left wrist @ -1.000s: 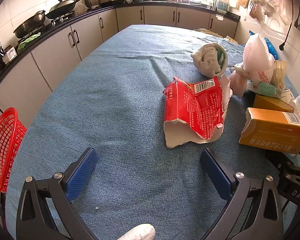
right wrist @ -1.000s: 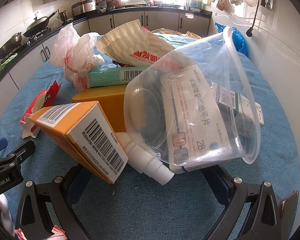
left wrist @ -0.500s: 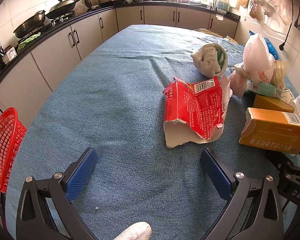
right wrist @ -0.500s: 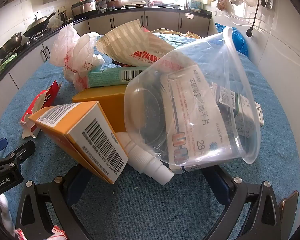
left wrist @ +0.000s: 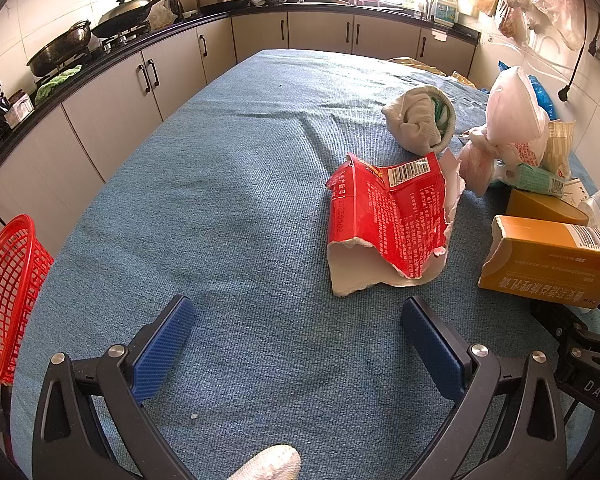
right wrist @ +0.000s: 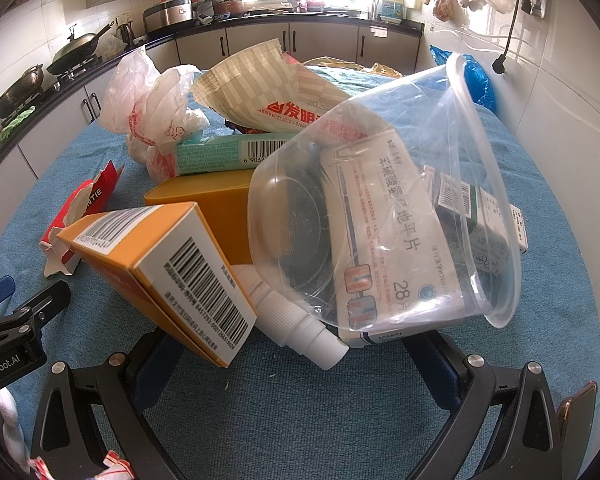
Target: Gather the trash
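At the bottom of the left wrist view my left gripper (left wrist: 298,334) stands wide open with nothing between its blue pads, low over the blue cloth (left wrist: 220,208). Just beyond its tips, right of centre, lies the torn red carton (left wrist: 392,220), flattened and ragged at its near edge. I judge that to be my first pick: I should slide forward and a little right, straddle the near white edge, and close across the folded body rather than on a loose flap, which could tear.

My right gripper (right wrist: 288,364) is also spread wide and grips nothing. The orange box (right wrist: 168,276), a white bottle (right wrist: 296,320) and a tilted clear plastic tub (right wrist: 384,208) crowd right over its fingers. The tub leans on a medicine box (right wrist: 380,240), so pulling anything below may tip it.

Farther back, in the upper middle of that view, sit a mint carton (right wrist: 228,152), a white plastic bag (right wrist: 148,108) and a checked paper bag (right wrist: 264,92). The red basket (left wrist: 8,300) at the left edge of the left view looks the likely place for the trash.
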